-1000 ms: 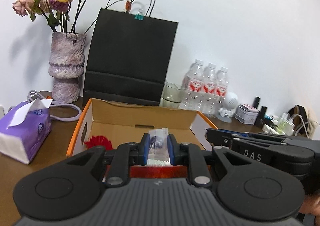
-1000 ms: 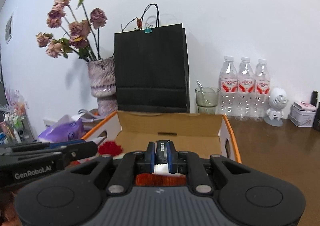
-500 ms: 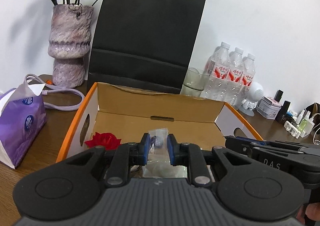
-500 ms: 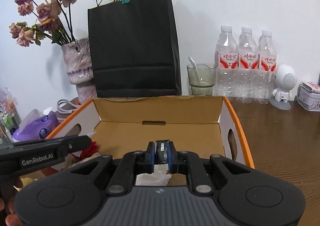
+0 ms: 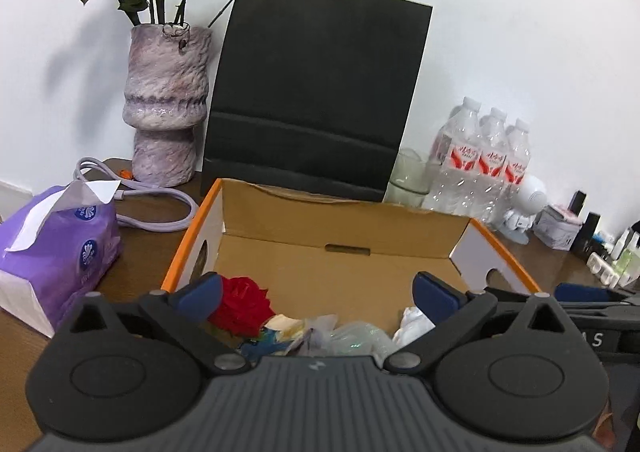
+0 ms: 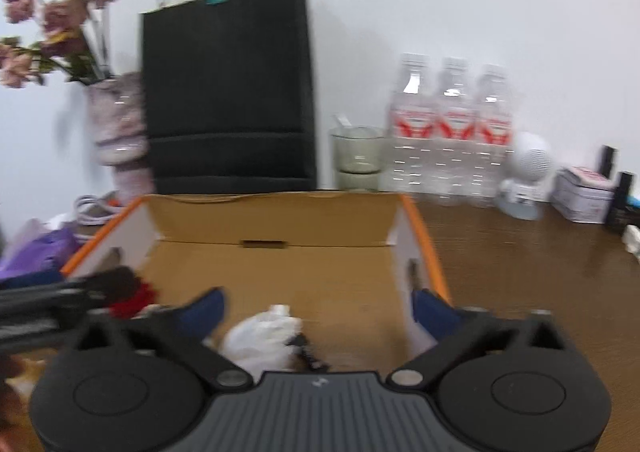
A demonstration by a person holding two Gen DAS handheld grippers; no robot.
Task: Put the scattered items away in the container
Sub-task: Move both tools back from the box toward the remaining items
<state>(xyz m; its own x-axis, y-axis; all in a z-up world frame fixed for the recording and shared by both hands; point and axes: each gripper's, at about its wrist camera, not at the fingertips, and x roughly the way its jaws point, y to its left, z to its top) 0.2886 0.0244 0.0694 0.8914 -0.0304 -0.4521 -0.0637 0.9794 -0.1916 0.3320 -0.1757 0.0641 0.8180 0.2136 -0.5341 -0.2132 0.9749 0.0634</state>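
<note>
Tongs left and right are opening wide, empty, over the cardboard box.

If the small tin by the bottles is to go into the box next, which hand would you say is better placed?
Probably the right: the tin sits on its side of the box, and the right claw is opening, with nothing gripped.

Left tongs opening over box; nothing held
</note>
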